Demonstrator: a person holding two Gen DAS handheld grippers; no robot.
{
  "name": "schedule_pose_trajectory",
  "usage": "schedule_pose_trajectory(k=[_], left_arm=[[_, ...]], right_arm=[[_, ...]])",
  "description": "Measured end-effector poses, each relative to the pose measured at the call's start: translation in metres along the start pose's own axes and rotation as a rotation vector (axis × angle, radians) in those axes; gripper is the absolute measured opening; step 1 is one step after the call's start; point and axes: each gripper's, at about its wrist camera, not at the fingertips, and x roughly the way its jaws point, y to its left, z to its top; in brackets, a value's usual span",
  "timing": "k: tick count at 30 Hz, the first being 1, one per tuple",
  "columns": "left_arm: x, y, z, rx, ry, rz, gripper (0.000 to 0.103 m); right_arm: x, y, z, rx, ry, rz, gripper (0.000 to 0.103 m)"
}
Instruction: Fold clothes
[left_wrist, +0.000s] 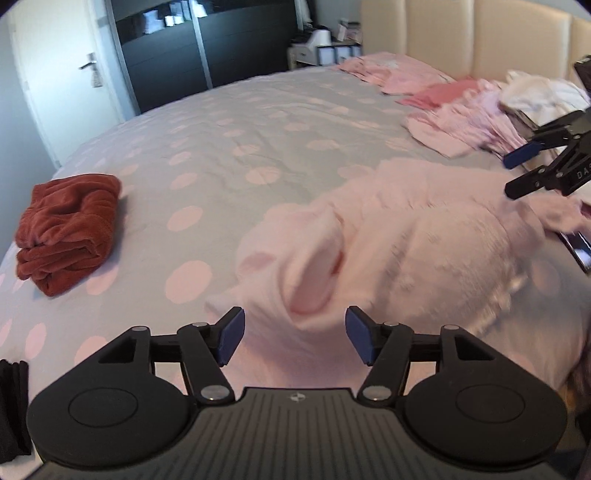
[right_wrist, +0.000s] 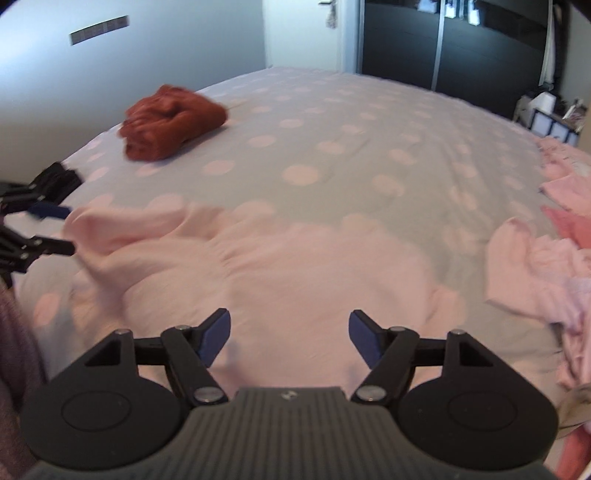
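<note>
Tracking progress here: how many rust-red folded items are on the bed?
1. The rust-red folded bundle lies alone on the dotted bedspread, far from the pink garment lying under both open grippers. Others may lie outside view.

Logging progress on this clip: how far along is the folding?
Done: one rust-red fleece garment sits folded on the polka-dot bedspread. In hand: the pale pink fleece garment lies crumpled, left gripper and right gripper both open, nothing gripped. Left: the unfolded pile of pink clothes by the headboard.
</note>
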Motion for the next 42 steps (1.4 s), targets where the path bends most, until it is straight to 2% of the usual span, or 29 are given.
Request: schedule_pose_trajectory(k=[2, 4, 5, 6, 7, 8, 11, 14, 15, 19, 26, 29, 31, 33, 34, 38, 42], left_arm=[[0.001, -0.007, -0.009, 0.061, 0.023, -0.008, 0.060], [0.002, -0.012, -0.017, 0.108, 0.032, -0.006, 0.060], [0.002, -0.013, -0.020, 0.125, 0.041, -0.010, 0.060], [0.003, -0.014, -0.023, 0.138, 0.049, -0.011, 0.060], [0.005, -0.014, -0.025, 0.150, 0.056, -0.011, 0.060], [0.006, -0.014, -0.026, 0.156, 0.052, -0.009, 0.060], [0.007, -0.015, -0.029, 0.189, 0.041, -0.029, 0.060], [0.009, -0.018, -0.030, 0.242, 0.040, -0.054, 0.060], [0.011, -0.020, -0.030, 0.269, 0.036, -0.059, 0.060], [0.018, -0.029, -0.025, 0.376, 0.001, -0.083, 0.060], [0.039, -0.060, -0.021, 0.682, -0.018, -0.113, 0.060], [0.047, -0.085, -0.026, 0.852, -0.048, -0.105, 0.060], [0.054, -0.104, -0.030, 0.953, -0.065, -0.094, 0.060], [0.060, -0.118, -0.034, 1.036, -0.073, -0.100, 0.060], [0.064, -0.123, -0.036, 1.069, -0.074, -0.110, 0.060], [0.073, -0.143, -0.049, 1.203, -0.081, -0.128, 0.059], [0.086, -0.158, -0.062, 1.336, -0.067, -0.132, 0.045]], right_arm=[[0.011, 0.012, -0.013, -0.022, 0.046, 0.026, 0.083], [0.023, 0.020, -0.024, -0.054, 0.088, 0.025, 0.083], [0.029, 0.021, -0.028, -0.063, 0.108, 0.016, 0.076], [0.035, 0.022, -0.029, -0.064, 0.131, 0.012, 0.051], [0.041, 0.021, -0.030, -0.063, 0.155, 0.011, 0.038], [0.044, 0.020, -0.029, -0.058, 0.166, 0.005, 0.019], [0.047, 0.012, -0.018, -0.042, 0.155, 0.005, 0.010], [0.045, -0.001, 0.004, -0.030, 0.120, -0.013, 0.008], [0.045, -0.007, 0.014, -0.027, 0.107, -0.030, 0.004], [0.050, -0.036, 0.055, -0.003, 0.060, -0.107, 0.003], [0.077, -0.082, 0.119, 0.013, -0.014, -0.310, 0.002], [0.093, -0.096, 0.133, 0.043, 0.012, -0.300, 0.003], [0.100, -0.101, 0.134, 0.061, 0.039, -0.276, 0.011], [0.100, -0.102, 0.129, 0.074, 0.033, -0.269, 0.035], [0.096, -0.102, 0.126, 0.081, 0.017, -0.268, 0.039], [0.070, -0.104, 0.111, 0.113, -0.054, -0.267, 0.046], [0.041, -0.106, 0.090, 0.147, -0.103, -0.249, 0.050]])
